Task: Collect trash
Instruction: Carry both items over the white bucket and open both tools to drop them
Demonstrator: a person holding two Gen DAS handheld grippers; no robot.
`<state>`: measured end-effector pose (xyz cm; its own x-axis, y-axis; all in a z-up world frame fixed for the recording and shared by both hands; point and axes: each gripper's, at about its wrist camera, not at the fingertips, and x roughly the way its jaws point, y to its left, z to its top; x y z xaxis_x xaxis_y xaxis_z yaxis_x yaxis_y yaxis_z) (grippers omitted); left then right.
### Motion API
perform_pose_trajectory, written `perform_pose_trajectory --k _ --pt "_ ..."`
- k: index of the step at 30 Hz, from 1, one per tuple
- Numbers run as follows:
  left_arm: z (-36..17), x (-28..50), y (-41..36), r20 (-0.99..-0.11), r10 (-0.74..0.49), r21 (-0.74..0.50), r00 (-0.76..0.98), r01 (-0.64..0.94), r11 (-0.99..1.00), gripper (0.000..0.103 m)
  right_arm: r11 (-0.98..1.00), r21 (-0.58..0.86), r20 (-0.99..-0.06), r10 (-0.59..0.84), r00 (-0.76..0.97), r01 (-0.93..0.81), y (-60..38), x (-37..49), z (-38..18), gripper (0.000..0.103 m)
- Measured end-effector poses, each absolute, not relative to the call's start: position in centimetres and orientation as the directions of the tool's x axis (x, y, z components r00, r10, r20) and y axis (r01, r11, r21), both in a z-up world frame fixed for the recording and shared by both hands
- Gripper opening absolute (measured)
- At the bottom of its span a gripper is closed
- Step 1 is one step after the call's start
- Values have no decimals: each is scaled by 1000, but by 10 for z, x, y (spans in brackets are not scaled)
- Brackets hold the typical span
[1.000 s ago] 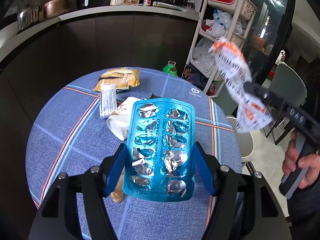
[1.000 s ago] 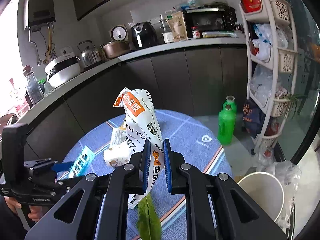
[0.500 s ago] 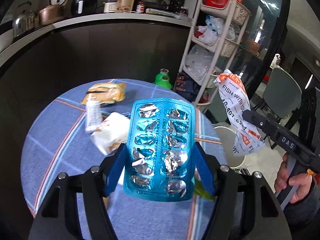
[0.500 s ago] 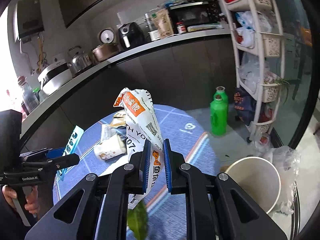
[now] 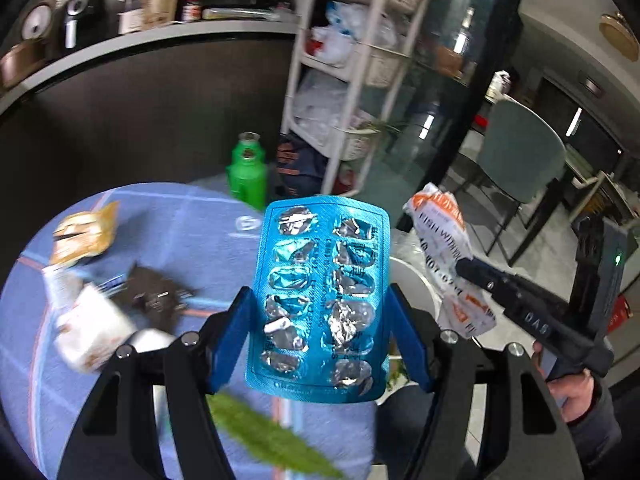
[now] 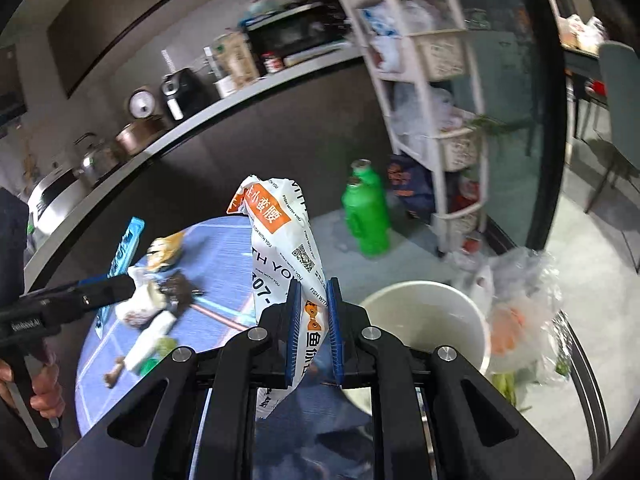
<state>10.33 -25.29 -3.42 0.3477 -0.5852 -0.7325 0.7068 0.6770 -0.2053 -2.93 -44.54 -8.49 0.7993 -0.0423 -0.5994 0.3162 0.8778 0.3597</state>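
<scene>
Trash is already in both claws, and more lies on the table (image 6: 224, 248). The right claw (image 6: 313, 334) is pinching a white and orange snack wrapper (image 6: 280, 240) near its lower part, so the wrapper stands upright, its long axis running up and away from the fingertips. The left claw (image 5: 320, 332) is pinching a blue blister pack (image 5: 320, 300) by its two long edges; the pack also stands on end, its emptied foil pockets facing the camera.

The relation that matters is wrapper to bin. The white bin (image 6: 424, 312) sits on the floor just to the right of the right claw and below it, its open mouth partly hidden behind the right finger. The wrapper hangs to the left of the rim, apparently over the table's edge rather than over the opening. In the left wrist view the bin's rim (image 5: 412, 280) shows only as a pale sliver behind the pack, to the right of the left claw and beyond it.

The right claw is the nearer one, so it probably drops first: a short shift to its right and a little forward should bring the wrapper above the mouth. The left claw has farther to go across.

A clear plastic bag (image 6: 520, 312) lies just right of the bin.
</scene>
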Motion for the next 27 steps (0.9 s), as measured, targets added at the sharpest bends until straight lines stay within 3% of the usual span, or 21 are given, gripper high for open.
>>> perform_pose_trajectory --k 13,24,25,26,27 --pt "-96 103 -382 -800 -569 -203 191 806 556 67 816 368 -698 -74 712 446 -516 -38 -161 12" --pt "-153 118 -433 -860 -491 -184 139 813 553 68 815 337 -763 -58 644 472 -544 -22 -210 13" --pt "-155 120 -435 -861 -489 -181 142 812 555 70 818 334 -765 -56 642 469 -545 -20 -212 15" --pt "-158 120 -437 -862 -486 -176 145 813 555 79 826 324 -768 -55 638 461 -545 -18 -214 15" --pt "-158 120 -438 -861 -485 -169 155 811 560 86 836 313 -769 -55 637 450 -544 -16 -215 23"
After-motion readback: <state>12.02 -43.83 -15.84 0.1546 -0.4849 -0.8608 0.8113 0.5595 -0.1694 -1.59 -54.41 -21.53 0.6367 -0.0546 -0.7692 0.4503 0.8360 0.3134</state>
